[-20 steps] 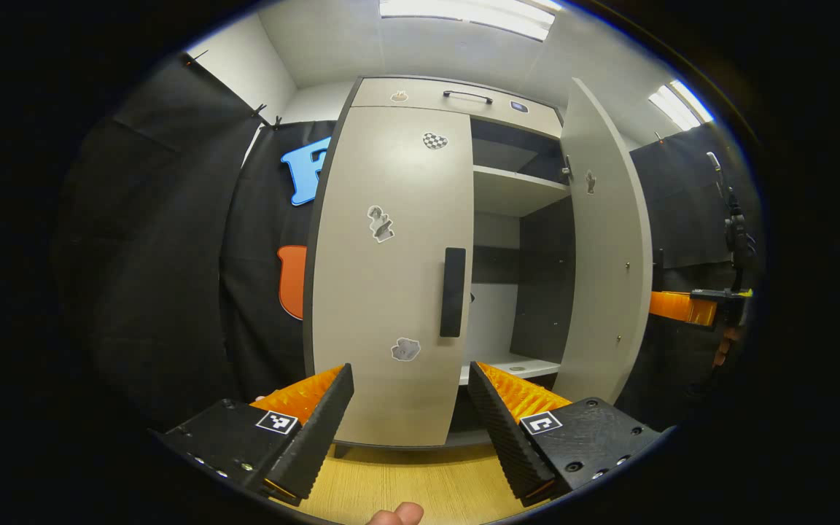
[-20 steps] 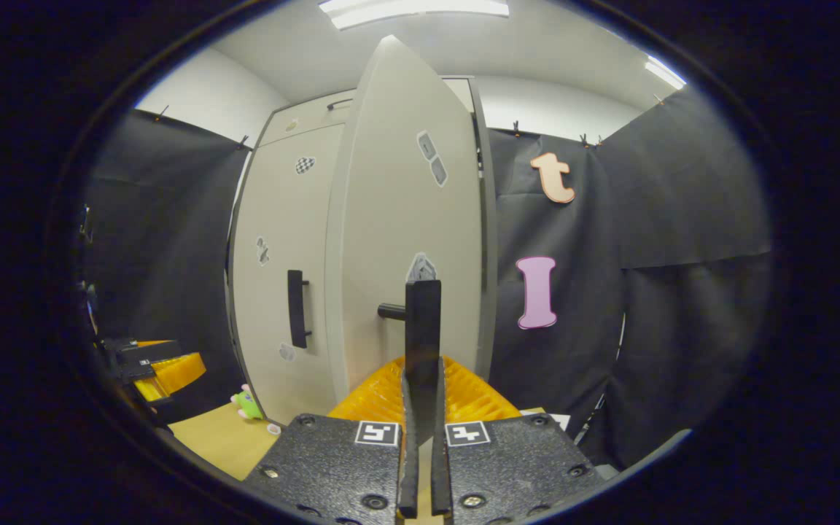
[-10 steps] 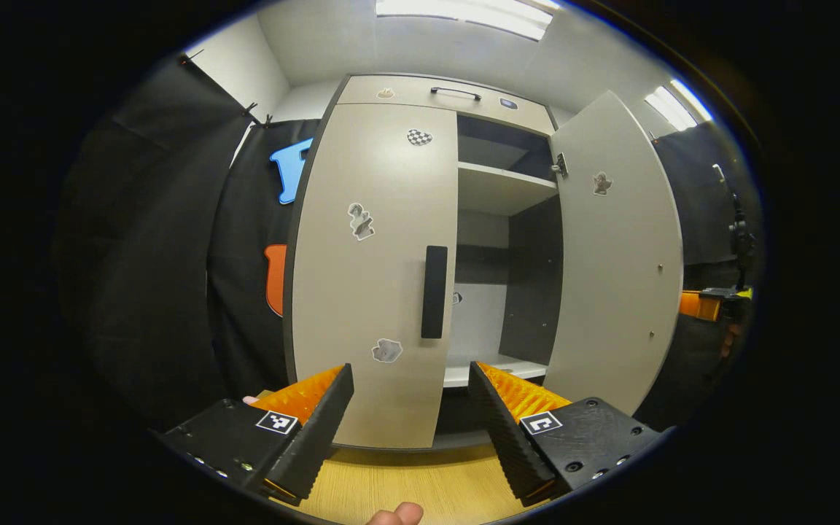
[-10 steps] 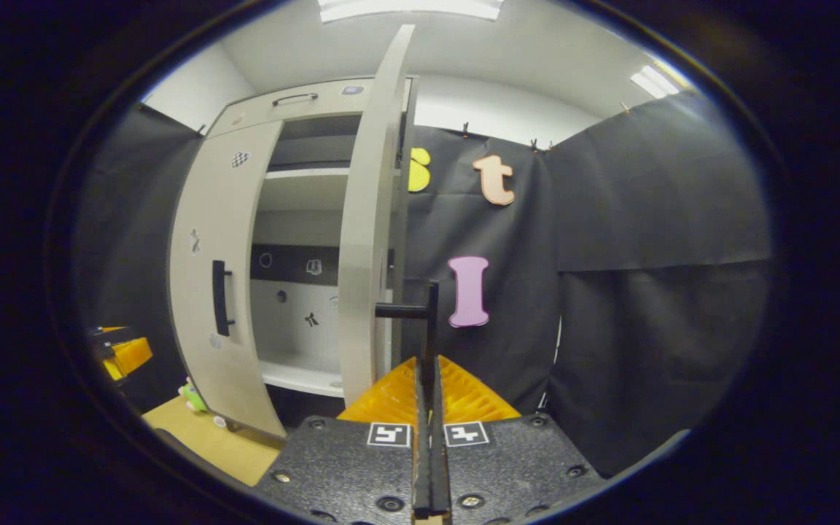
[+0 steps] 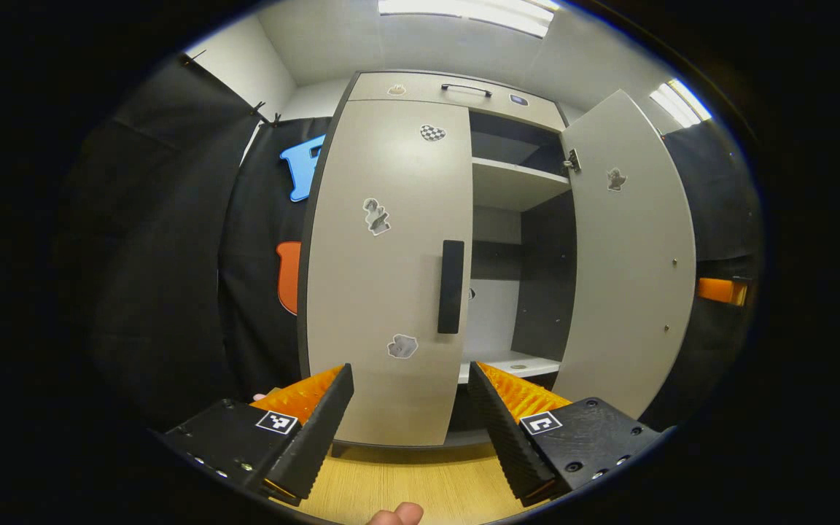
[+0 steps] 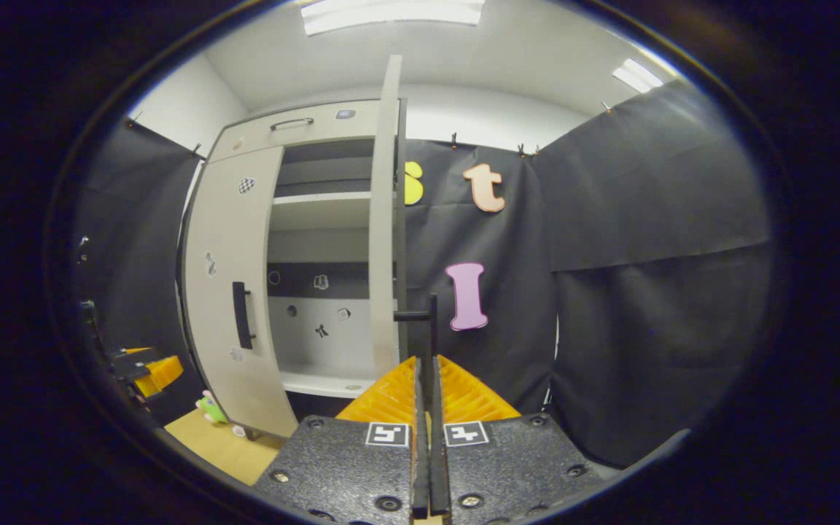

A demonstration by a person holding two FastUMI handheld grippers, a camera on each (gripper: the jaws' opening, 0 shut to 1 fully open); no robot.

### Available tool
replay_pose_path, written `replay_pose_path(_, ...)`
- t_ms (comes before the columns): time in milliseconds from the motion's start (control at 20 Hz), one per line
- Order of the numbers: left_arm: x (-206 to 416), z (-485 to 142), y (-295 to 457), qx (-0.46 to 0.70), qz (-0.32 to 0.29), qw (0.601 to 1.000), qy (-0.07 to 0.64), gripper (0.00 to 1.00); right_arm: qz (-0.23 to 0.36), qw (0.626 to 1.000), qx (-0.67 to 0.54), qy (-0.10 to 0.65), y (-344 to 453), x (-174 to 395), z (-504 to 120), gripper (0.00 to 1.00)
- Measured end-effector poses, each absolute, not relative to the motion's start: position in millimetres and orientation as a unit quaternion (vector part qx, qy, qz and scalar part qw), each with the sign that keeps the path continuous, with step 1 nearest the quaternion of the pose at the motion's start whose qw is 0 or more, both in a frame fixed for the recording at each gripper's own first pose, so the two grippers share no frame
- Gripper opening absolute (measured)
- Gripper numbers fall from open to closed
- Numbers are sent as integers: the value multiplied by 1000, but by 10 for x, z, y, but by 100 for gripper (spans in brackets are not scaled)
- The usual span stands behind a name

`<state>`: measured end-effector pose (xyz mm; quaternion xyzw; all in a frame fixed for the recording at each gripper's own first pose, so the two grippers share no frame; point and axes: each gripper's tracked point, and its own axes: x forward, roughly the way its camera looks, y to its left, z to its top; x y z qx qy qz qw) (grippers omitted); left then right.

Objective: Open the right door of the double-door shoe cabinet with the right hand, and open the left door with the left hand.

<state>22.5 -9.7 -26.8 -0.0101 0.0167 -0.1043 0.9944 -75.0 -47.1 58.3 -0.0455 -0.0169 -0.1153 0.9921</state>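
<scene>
So the right door is basically wide open now, left one untouched.

Biggest first: the shoe cabinet (image 5: 456,91) has its right door (image 5: 628,255) swung well out compared with a second ago, when it was only part way, so I'd call the first half of the task about done. The left door (image 5: 383,270) sits flush and shut, its handle (image 5: 451,286) free. Inside I can see an upper shelf (image 5: 511,186) and a lower shelf (image 5: 511,362), no shoes, just little stickers on the back panel. The right gripper (image 6: 426,379) is clamped tight on the right door's handle (image 6: 431,328). The left gripper (image 5: 409,394) is spread wide, holding nothing, short of the left handle. A small green toy (image 6: 210,408) sits on the floor by the cabinet.
</scene>
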Motion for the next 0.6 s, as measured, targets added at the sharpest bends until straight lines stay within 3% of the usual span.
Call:
replay_pose_path(250, 405, -291, -125, -13, -102, 994, 25, 95, -53, 996, -65, 3, 91, -615, 342, 7)
replay_pose_path(300, 418, -283, -147, -9, -104, 994, 23, 95, -54, 995, -78, 7, 128, -588, 294, 36)
replay_pose_path(400, 461, -273, -208, 0, -106, 994, 23, 95, -48, 994, -94, 12, 235, -531, 216, 70)
replay_pose_path(550, 480, -267, -371, -22, -126, 991, 29, 95, -22, 997, -72, 6, 375, -457, 169, 100)
replay_pose_path(600, 513, -230, -410, -29, -128, 991, 27, 95, -15, 998, -65, 9, 377, -440, 142, 100)
